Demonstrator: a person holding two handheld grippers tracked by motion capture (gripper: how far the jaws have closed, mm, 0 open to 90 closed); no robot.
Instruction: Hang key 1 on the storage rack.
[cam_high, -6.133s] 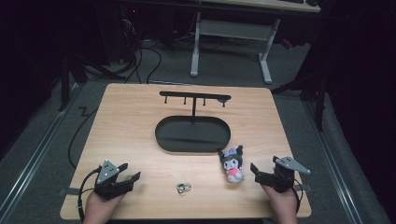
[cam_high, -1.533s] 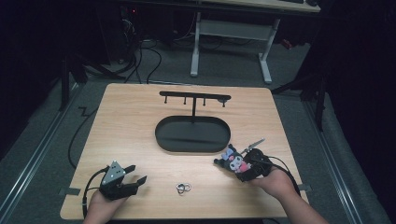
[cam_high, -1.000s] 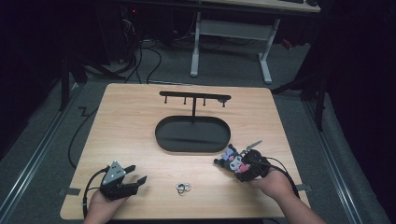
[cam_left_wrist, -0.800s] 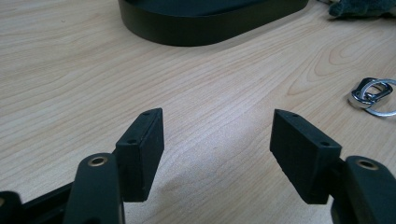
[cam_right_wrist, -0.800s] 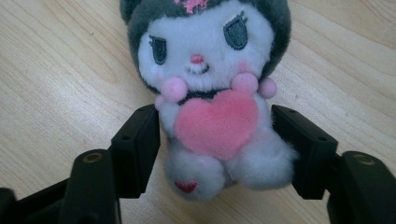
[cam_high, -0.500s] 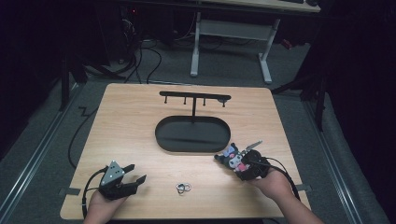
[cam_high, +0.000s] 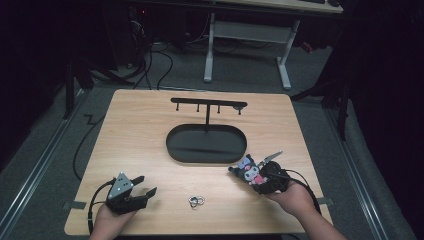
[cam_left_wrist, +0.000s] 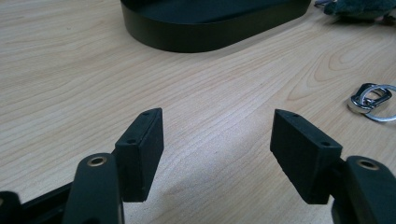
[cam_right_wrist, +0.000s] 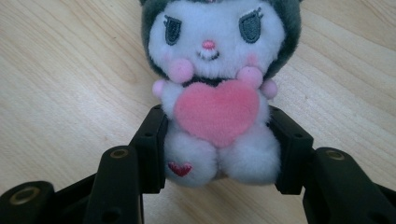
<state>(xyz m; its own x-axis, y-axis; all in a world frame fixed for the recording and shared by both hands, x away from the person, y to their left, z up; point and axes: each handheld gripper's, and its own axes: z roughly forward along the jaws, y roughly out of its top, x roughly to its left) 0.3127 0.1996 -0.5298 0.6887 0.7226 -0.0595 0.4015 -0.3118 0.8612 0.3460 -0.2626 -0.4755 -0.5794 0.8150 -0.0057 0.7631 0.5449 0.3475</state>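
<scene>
Fingers (cam_right_wrist: 219, 149) of right gripper hide plush toy's (cam_right_wrist: 219, 70) sides.

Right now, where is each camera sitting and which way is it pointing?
High view: above the person's side, looking forward and down on the wooden table; both forearms, left hand-held gripper, right hand-held gripper show.
Left gripper view: rides that gripper, low along the table toward the black oval tray; jaws apart.
Right gripper view: rides that gripper, facing the plush toy between its jaws.
Shared: key ring in high and left views.
</scene>
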